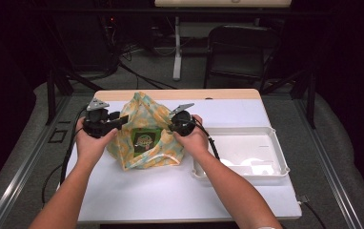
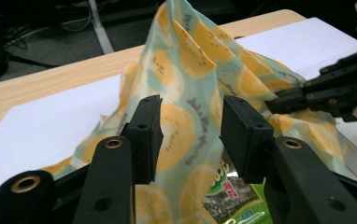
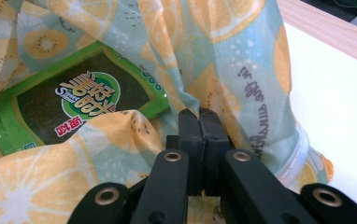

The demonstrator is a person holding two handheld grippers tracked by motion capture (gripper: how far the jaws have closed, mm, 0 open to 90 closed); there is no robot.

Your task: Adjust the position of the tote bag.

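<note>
A cloth bag [image 1: 142, 112] printed with orange and lemon slices stands in a peak at the table's middle. Its mouth gapes toward me, and a green snack packet [image 1: 146, 138] lies inside. My right gripper [image 1: 173, 125] is at the bag's right side, its jaws shut on a fold of the fabric [image 3: 214, 42], as the right gripper view [image 3: 199, 116] shows, with the packet [image 3: 83, 98] just beyond. My left gripper [image 1: 121, 120] is at the bag's left side. Its jaws stand open [image 2: 190, 121] with the cloth [image 2: 190, 56] just ahead of them, the pads not pressing on it.
A white plastic tray [image 1: 275, 143] sits to the right of the bag, close to my right forearm. White paper [image 1: 170, 191] covers the wooden tabletop [image 1: 227, 94]. A dark chair [image 1: 239, 52] stands beyond the table's far edge.
</note>
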